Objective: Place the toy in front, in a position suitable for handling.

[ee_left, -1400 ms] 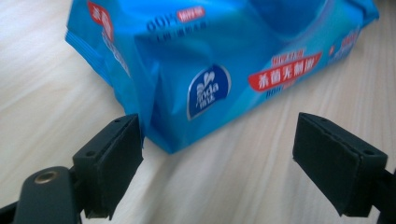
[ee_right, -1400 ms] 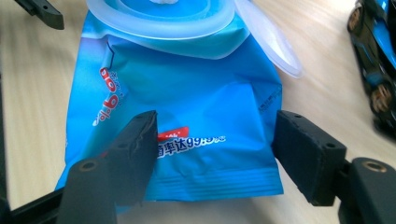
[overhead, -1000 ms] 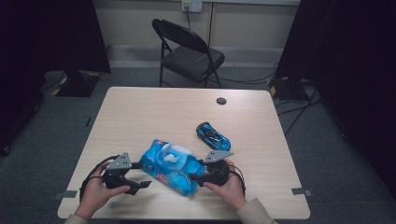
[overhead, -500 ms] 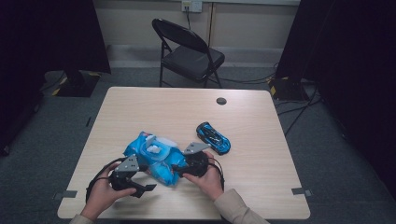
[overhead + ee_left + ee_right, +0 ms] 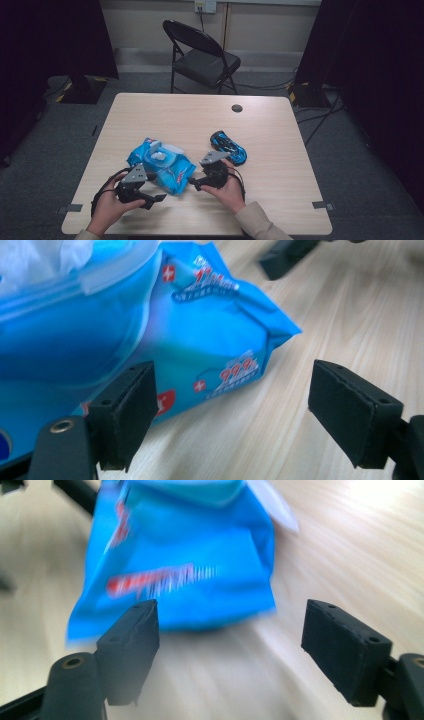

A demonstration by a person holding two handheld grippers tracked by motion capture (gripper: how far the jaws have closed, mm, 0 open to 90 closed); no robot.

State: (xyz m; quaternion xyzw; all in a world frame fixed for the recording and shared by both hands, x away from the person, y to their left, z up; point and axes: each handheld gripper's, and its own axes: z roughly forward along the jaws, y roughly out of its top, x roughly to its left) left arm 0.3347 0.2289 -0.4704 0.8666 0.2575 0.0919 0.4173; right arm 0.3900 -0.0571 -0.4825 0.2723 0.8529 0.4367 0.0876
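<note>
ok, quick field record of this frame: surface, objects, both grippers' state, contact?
surface: light wood table
main object: blue wipes pack, flap open, white wipe showing at the top
other object: blue toy car, right of the pack, apart from it
left gripper: jaws open, pack corner beside one jaw, not clamped
right gripper: jaws have just been opening, nothing between them, pack just ahead
background: black folding chair beyond the table

High view dim, dark at 9 and 3 o'clock, table (image 5: pixel 200 120) evenly lit. Right gripper view motion-blurred, glare at 1 o'clock. Left gripper view sharper, wipes pack (image 5: pixel 150 330) soft at 10 o'clock.
</note>
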